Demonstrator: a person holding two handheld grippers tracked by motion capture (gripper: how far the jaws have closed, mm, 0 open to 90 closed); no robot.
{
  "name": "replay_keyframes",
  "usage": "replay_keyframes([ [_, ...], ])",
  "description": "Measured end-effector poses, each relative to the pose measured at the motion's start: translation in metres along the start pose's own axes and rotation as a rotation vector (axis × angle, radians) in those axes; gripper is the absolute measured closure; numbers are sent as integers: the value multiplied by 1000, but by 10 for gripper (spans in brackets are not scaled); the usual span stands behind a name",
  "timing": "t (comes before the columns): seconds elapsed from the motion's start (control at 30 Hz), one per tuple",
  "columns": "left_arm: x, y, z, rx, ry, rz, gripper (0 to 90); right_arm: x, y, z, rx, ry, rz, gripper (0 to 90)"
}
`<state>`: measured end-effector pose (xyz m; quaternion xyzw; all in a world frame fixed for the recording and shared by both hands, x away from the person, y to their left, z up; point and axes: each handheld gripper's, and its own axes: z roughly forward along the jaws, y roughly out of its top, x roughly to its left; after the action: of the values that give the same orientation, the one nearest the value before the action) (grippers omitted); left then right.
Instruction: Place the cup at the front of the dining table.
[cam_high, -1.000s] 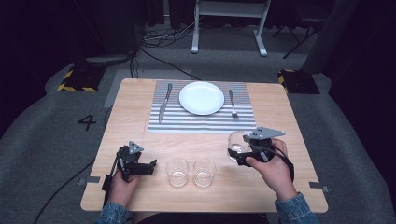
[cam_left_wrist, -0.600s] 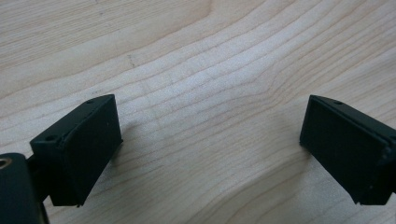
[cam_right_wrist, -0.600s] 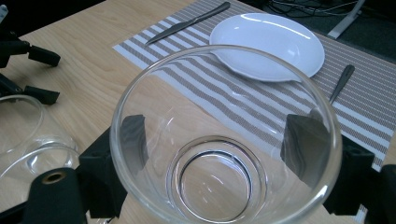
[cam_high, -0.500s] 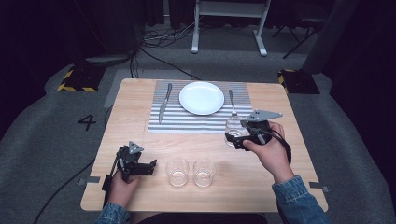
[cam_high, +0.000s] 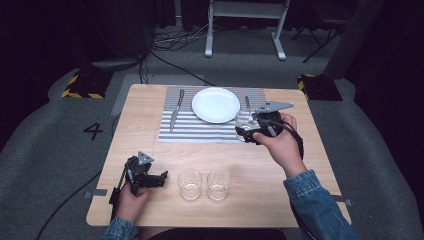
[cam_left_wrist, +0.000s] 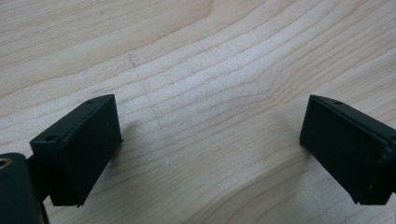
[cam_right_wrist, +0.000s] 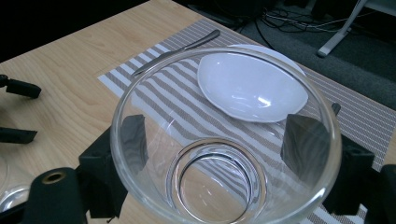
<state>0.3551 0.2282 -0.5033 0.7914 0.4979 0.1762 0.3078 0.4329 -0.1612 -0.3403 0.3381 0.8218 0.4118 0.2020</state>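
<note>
The right gripper (cam_high: 248, 132) is clamped on a clear drinking glass (cam_right_wrist: 224, 140), its two black jaws pressed against opposite sides of the glass wall, as is seen through the glass in the right gripper view. The glass is held at the right edge of the striped placemat (cam_high: 200, 127), just right of the white plate (cam_high: 216, 105) and beside the fork (cam_high: 247, 103). Its long axis is tipped out of the vertical: the open mouth is turned up and back toward the gripper's camera, and the base is pointed down at the placemat. Whether the base is touching the mat cannot be told.

The left gripper (cam_high: 159, 179) is rested on the bare wooden table (cam_high: 150, 100) near the front left, its jaws held wide apart with nothing between them. Two more glasses (cam_high: 204, 183) are stood side by side near the front edge, and a knife (cam_high: 176, 109) is laid left of the plate.

Compared with the earlier frames, the glass has been carried from the bare wood beside the mat up toward the plate; the left gripper is unmoved.
</note>
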Motion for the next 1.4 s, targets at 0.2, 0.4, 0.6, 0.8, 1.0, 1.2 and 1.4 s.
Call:
replay_keyframes([
  [0.2,0,0,0,0,0,0,55,-2,13,16,-1,0,2,199],
  [0.4,0,0,0,0,0,-1,55,0,25,36,4,0,-3,199],
  [0.6,0,0,0,0,0,-1,55,6,38,57,12,9,-13,199],
  [0.8,0,0,0,0,0,0,55,11,50,76,26,14,-15,199],
  [1.0,0,0,0,0,0,0,55,13,60,96,52,8,-31,199],
  [1.2,0,0,0,0,-1,-1,55,17,65,116,68,16,-13,199],
  [1.4,0,0,0,-2,1,0,55,23,66,136,89,22,-16,199],
])
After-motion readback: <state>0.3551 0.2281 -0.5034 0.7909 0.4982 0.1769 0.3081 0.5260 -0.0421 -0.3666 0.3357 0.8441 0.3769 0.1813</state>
